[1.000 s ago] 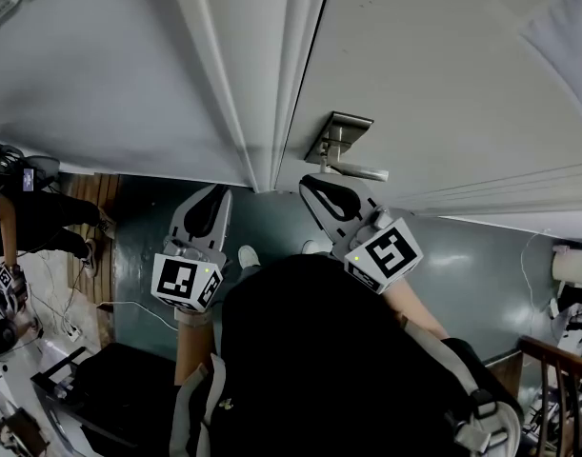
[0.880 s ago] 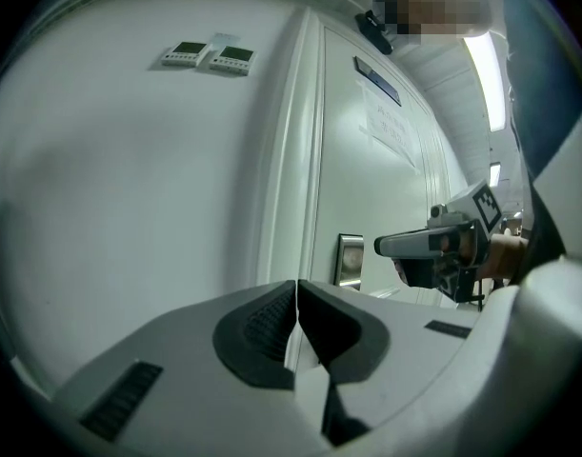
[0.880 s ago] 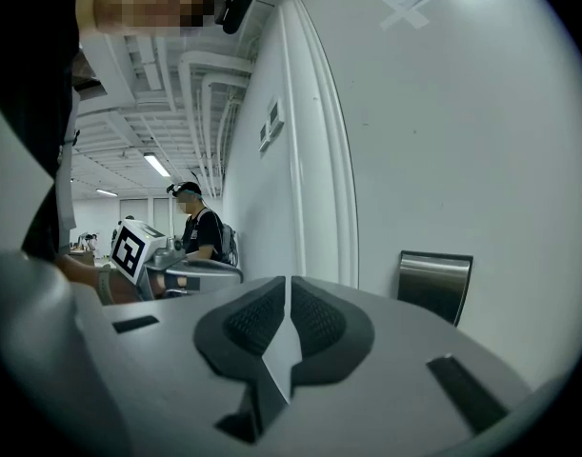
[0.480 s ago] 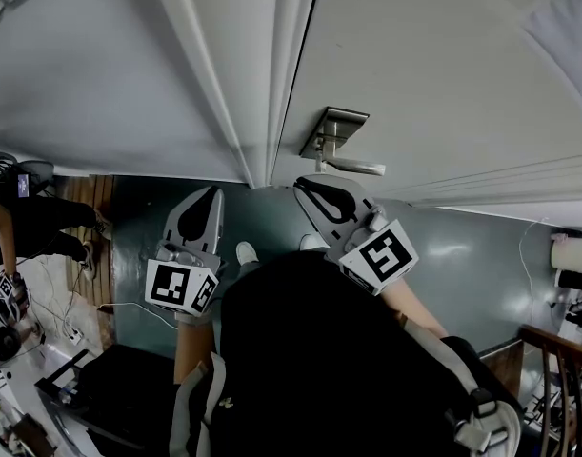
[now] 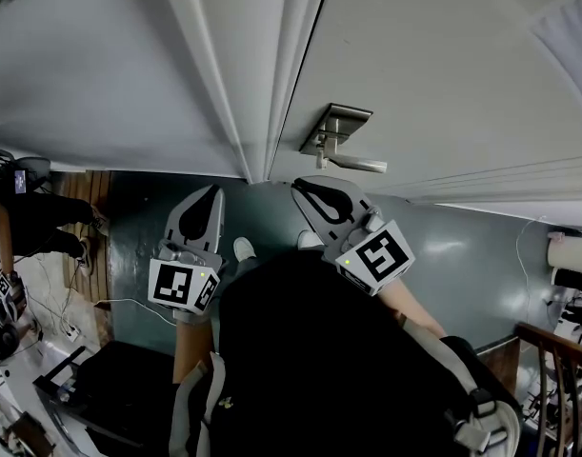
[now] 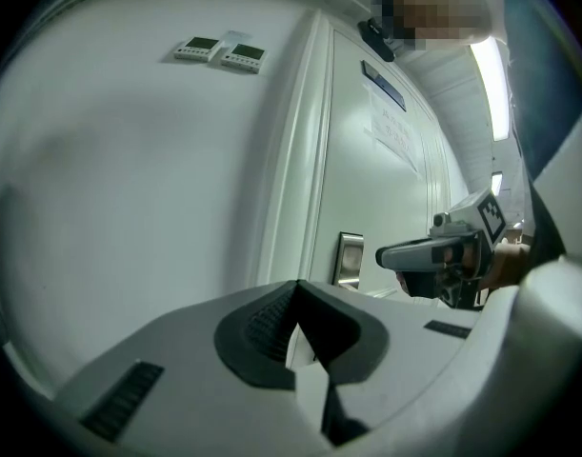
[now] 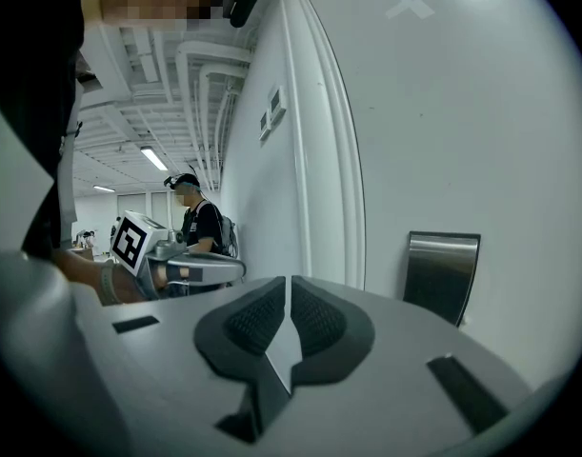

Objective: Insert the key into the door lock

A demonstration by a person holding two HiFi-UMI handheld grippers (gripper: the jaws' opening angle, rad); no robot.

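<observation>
A brushed-metal lock plate with a lever handle sits on the white door. My right gripper hangs just below the handle, a short gap away, with its jaws shut. In the right gripper view the gripper has its pads together, and the plate is ahead to the right. My left gripper is lower left, below the door frame, also shut. The left gripper view shows the gripper pointing towards the plate. No key shows in any view.
The white door frame runs between the wall and the door. Two small wall panels are mounted high on the wall. A paper sheet hangs on the door. A person stands behind; a chair is at right.
Both grippers have drifted slightly left in the head view. Their jaws stay shut.
</observation>
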